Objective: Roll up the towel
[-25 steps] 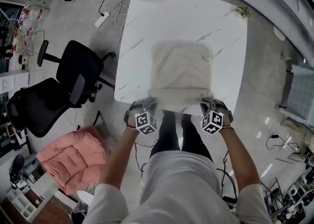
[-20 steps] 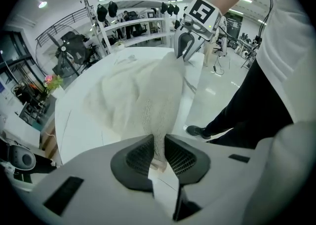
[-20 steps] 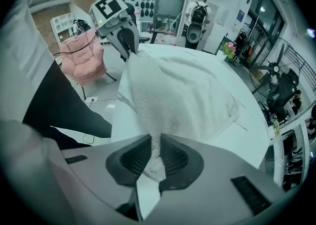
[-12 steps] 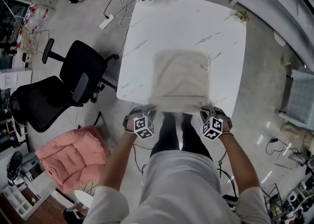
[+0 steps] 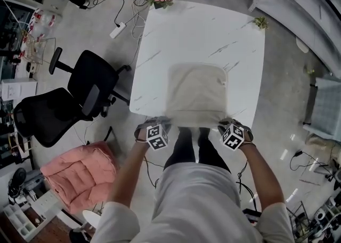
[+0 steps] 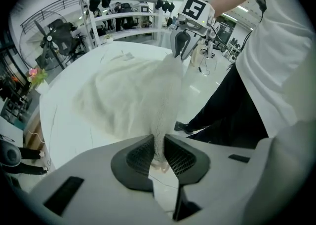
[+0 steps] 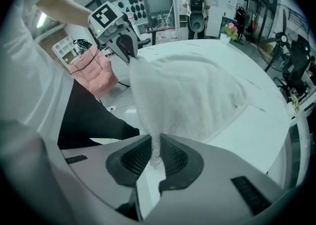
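Now: towel (image 5: 196,90) on table (image 5: 202,29), long axis running away from you. Your left gripper (image 6: 159,157) and right gripper (image 7: 155,159), jaws just closed narrow, each pinch a near corner. The rest lies beyond both, equally near.

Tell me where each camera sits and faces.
Head view: on the head, steeply down at table and towel; arms, torso, legs show.
Left gripper view: on left tongs, along the towel's lifted edge toward right tongs; torso shows.
Right gripper view: on right tongs, back toward left tongs; torso shows.
Both share the towel, pinched in jaws that have just been closing.
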`<state>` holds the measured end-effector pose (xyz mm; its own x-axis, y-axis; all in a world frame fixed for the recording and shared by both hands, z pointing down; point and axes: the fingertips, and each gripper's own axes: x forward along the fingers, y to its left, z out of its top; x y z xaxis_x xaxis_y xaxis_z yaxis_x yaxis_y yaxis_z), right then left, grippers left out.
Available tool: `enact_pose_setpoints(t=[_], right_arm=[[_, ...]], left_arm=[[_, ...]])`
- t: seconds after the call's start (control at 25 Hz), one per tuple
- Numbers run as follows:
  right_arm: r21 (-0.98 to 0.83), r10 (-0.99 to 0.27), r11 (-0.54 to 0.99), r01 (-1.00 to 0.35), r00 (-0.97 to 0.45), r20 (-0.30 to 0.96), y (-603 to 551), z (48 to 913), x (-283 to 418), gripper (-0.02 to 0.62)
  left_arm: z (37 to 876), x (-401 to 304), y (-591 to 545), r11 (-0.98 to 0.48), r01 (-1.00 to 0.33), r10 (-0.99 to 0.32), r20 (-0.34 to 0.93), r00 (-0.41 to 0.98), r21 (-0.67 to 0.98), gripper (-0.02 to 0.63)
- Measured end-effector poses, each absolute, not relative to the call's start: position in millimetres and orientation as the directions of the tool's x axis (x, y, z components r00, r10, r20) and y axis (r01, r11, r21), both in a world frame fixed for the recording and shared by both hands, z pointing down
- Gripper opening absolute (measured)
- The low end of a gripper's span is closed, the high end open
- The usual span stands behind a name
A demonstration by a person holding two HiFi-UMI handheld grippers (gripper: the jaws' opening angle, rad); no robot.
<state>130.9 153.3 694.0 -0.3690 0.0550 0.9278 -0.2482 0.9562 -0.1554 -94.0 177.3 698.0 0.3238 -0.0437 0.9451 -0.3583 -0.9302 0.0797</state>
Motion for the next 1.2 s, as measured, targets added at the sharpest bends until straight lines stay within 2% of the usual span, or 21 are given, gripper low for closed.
enact_pose_setpoints(t=[0.36,0.64,0.76,0.92,1.2], right_arm=[[-0.330,0.221,0.914,-0.238,-0.390,0.894,121,685,130,0.066],[-0.346,0.214,0.897,-0.276,-0.414,0.885,86,687,125,0.071],[-0.308,0.173,0.901,-0.307,-0.398,0.901,65,685,126,0.074],[-0.223,0.083,0.912,-0.345,-0.379,0.922,40,689,124,0.083],[-0.087,-0.067,0.895,-0.437,-0.325,0.943,15,706,130,0.198]], left_arm=[[694,-95,158,-0.893,-0.312,0.198,0.905,0.377,0.325,0.081],[694,-99,119,-0.888,-0.294,0.236,0.899,0.369,0.354,0.087],[697,-99,100,-0.899,-0.301,0.204,0.913,0.354,0.317,0.092],[704,-102,74,-0.916,-0.344,0.090,0.940,0.328,0.208,0.112],[719,-110,49,-0.919,-0.394,-0.125,0.960,0.252,-0.017,0.201]])
